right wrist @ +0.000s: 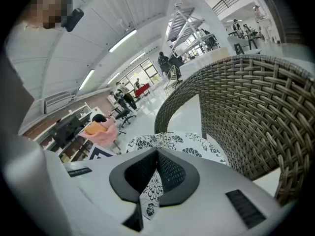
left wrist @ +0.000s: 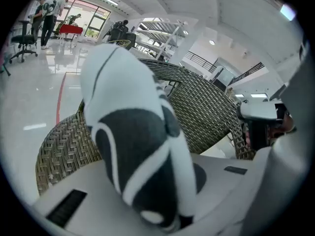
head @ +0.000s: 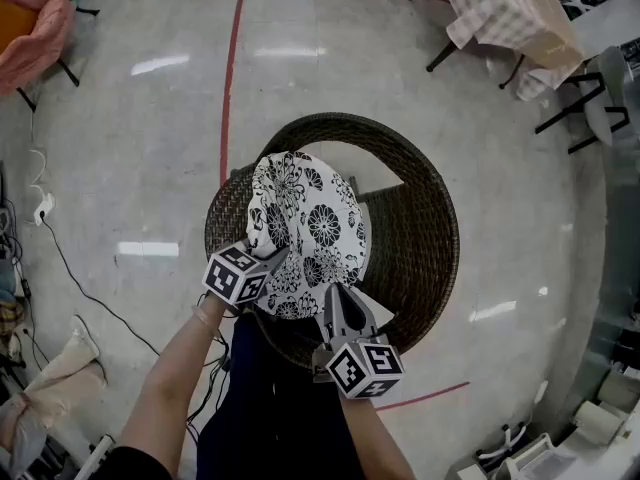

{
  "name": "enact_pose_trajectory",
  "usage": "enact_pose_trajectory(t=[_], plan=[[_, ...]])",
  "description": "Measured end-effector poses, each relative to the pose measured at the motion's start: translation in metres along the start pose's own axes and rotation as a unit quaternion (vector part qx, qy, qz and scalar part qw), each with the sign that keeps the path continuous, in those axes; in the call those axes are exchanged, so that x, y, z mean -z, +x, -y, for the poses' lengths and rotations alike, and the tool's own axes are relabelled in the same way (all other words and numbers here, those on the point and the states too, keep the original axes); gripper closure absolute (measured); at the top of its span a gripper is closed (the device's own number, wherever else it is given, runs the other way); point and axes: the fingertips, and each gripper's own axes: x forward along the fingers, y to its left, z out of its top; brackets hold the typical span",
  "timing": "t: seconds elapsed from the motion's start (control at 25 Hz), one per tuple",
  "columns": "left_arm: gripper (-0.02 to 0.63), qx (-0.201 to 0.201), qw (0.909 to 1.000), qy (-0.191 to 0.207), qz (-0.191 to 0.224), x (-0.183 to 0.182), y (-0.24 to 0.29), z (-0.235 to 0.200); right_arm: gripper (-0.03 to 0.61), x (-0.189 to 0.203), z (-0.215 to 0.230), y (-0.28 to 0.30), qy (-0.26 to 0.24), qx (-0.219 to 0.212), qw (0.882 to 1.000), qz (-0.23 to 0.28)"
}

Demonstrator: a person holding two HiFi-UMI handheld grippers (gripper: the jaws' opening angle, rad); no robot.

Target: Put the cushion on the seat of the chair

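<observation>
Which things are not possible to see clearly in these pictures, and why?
Seat: head view, mostly under the cushion; contact between them unclear.
Chair legs: head view, hidden below the chair itself.
Cushion print: left gripper view, blurred, too near the camera.

No readable text, labels or numbers anywhere.

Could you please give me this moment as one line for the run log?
left tool: shut on cushion | right tool: shut on cushion | cushion: held over chair, not set down
</observation>
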Motion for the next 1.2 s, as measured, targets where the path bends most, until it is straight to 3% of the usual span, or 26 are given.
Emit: enact_pose_trajectory(t=[0.32, 0.44, 0.64, 0.8, 1.08, 1.2], plan=[[0.544, -0.073, 0.9962, -0.044, -0.017, 0.019, -0.004, -0.035, 0.557, 0.008, 0.004, 0.016, 0.009, 0.008, 1.0, -0.006], [0.47, -0.099, 0.9925, -0.07, -0.02, 0.025, -0.006, -0.045, 0.557, 0.009, 0.002, 0.018, 0.018, 0.001, 1.0, -0.007], [0.271, -0.146, 0.9811, -0.121, -0.04, 0.038, -0.014, -0.063, 0.557, 0.013, 0.002, 0.02, 0.023, 0.003, 1.0, -0.012], [0.158, -0.199, 0.9711, -0.121, -0.054, 0.049, -0.026, -0.081, 0.557, 0.016, 0.001, 0.02, 0.03, 0.002, 0.999, -0.014], [0.117, -0.278, 0.9546, -0.075, -0.078, 0.058, -0.055, -0.106, 0.557, 0.02, -0.007, 0.022, 0.023, -0.003, 1.0, -0.019], [0.117, -0.283, 0.9545, -0.067, -0.066, 0.057, -0.065, -0.11, 0.557, 0.022, -0.013, 0.023, 0.022, -0.007, 1.0, -0.019]])
